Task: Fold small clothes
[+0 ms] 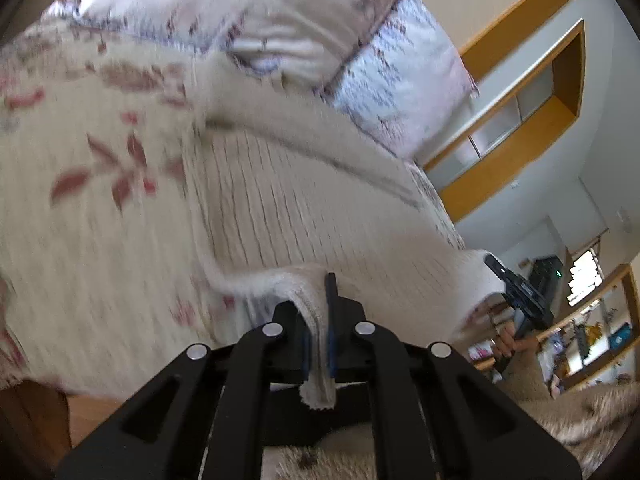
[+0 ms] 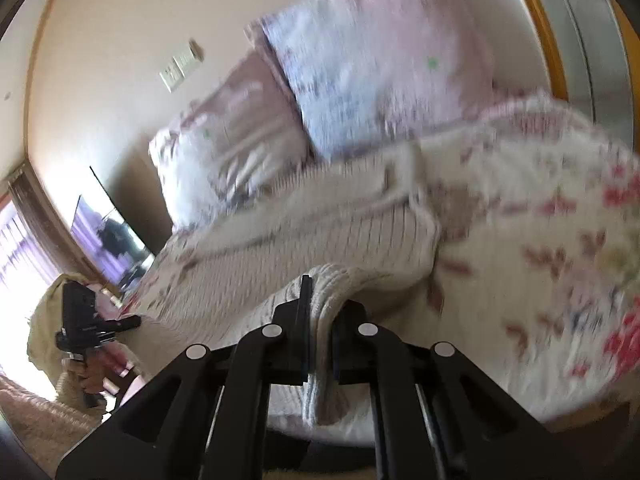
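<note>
Fabric is sitting bunched between the jaws of your left gripper (image 1: 319, 320), which you are clamping on a corner of the cream ribbed garment (image 1: 280, 208). Your right gripper (image 2: 320, 320) is pinching another edge of that same garment (image 2: 320, 232), so you are holding it stretched between both tools above the floral bedspread (image 1: 88, 200). Each gripper is showing up at the side of the other's view, with a hand (image 1: 508, 340) gripping its handle. Beyond the garment, two patterned pillows (image 1: 224, 16) are lying at the head of the bed; both views are blurring.
</note>
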Demonstrator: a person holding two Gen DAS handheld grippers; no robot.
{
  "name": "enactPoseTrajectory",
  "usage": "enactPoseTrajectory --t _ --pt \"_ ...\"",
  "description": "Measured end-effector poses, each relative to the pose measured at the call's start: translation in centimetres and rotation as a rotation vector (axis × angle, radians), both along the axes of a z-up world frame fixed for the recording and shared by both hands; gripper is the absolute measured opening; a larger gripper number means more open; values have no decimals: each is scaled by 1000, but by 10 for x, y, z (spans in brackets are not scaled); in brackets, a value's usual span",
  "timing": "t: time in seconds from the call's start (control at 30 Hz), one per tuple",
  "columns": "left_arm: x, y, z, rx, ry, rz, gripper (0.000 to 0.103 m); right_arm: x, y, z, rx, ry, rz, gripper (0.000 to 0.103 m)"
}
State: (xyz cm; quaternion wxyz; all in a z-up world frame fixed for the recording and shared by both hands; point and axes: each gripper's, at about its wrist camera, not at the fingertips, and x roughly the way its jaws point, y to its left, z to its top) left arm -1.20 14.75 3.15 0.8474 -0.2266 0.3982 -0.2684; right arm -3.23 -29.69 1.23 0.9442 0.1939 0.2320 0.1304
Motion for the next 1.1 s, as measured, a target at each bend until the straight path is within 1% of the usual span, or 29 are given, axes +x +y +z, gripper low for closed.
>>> enactPoseTrajectory --t 0.03,0.13,0.23,0.37,0.53,0.73,0.87,1.03,1.1 --pt "4 0 4 7 -9 13 6 1 2 4 -22 -40 -19 7" --pt "24 4 21 46 -58 82 6 7 6 14 -67 -106 -52 7" --pt "45 9 34 55 -85 134 6 12 8 22 -92 -144 -73 7" --pt "71 12 44 68 -94 169 6 24 12 28 -129 -172 -103 7" --pt "94 10 52 84 -98 183 6 37 12 36 -138 -173 -121 7" --pt "123 6 67 120 -117 202 6 61 14 55 -160 -177 -131 7" --pt "147 6 76 107 -116 220 6 87 14 65 -174 -166 -138 7" --pt "182 3 78 87 -85 232 6 120 6 64 -149 -125 -159 7" --pt "194 2 77 82 -74 236 6 127 3 63 -140 -115 -165 7"
